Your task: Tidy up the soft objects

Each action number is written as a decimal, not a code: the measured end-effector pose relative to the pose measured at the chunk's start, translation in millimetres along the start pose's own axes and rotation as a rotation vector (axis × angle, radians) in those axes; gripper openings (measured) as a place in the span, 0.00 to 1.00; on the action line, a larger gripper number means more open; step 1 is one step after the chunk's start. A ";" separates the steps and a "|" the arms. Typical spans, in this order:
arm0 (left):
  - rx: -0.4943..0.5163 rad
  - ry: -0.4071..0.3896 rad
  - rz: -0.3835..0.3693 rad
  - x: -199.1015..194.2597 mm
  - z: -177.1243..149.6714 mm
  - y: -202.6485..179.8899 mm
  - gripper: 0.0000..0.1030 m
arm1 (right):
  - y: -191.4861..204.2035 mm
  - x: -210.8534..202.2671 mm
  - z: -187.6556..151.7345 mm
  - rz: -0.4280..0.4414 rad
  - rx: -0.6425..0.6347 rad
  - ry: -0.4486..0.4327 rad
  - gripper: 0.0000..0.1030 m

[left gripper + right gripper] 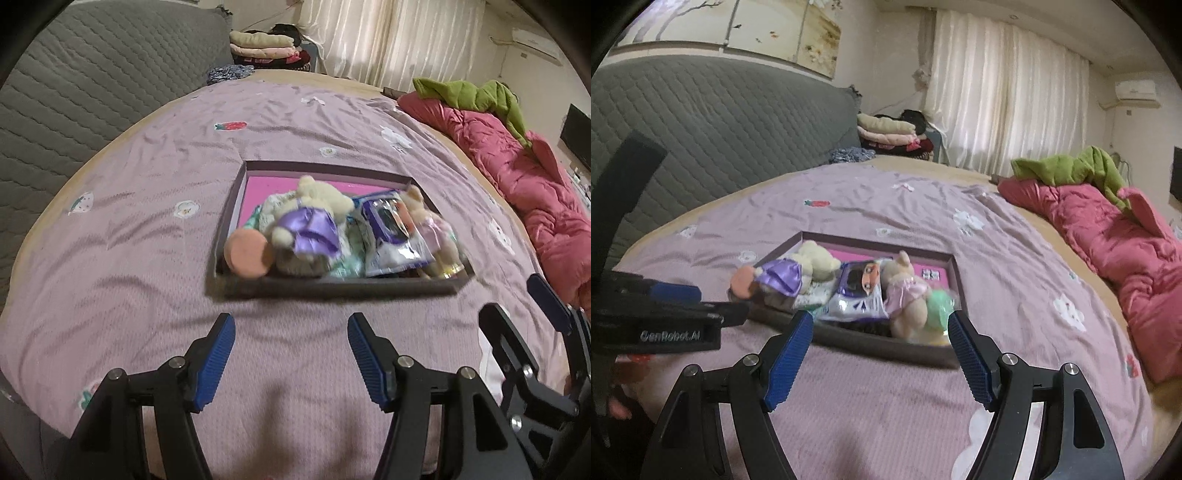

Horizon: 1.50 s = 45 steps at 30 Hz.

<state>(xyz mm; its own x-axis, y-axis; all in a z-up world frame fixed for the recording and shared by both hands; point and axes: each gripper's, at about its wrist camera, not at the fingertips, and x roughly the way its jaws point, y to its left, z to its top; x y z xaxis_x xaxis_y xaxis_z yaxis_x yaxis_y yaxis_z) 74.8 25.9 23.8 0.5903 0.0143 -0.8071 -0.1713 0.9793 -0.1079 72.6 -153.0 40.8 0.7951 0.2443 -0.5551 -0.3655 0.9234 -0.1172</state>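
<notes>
Spread over the bed [122, 258], a mauve blanket is carrying a shallow tray [332, 286] that is holding the soft toys: a cream teddy bear [314, 206] in a purple dress, an orange sponge [249, 253] at the tray's left corner, a plastic packet [391, 236] and a pink-dressed plush [905, 291]. Nearer than the tray, the left gripper [291, 354] and right gripper [881, 354] are hovering with fingers released, grasping nothing. Beyond the tray's right side, a pink quilt [517, 177] is lying.

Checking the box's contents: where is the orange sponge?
In both views the orange sponge sits at the box's near-left corner, against the purple-dressed bear.
</notes>
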 end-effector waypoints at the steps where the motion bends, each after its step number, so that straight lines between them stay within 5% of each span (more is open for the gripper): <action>1: 0.003 -0.004 -0.006 -2.8 -4.5 -1.3 0.61 | -1.3 -1.7 -2.9 -0.003 0.013 0.010 0.74; 21: -0.009 -0.028 0.006 -26.4 -41.4 1.6 0.61 | 12.9 -23.9 -32.7 -0.005 0.038 0.102 0.74; 45: 0.016 0.006 0.014 -12.5 -52.4 -4.0 0.61 | 5.6 -20.1 -43.6 0.000 0.042 0.112 0.74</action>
<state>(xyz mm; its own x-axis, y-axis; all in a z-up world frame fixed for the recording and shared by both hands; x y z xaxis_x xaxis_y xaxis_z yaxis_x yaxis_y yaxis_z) 26.8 11.2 3.9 0.5829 0.0268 -0.8121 -0.1669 0.9821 -0.0873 33.5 -165.8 15.3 0.7356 0.2116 -0.6436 -0.3430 0.9355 -0.0845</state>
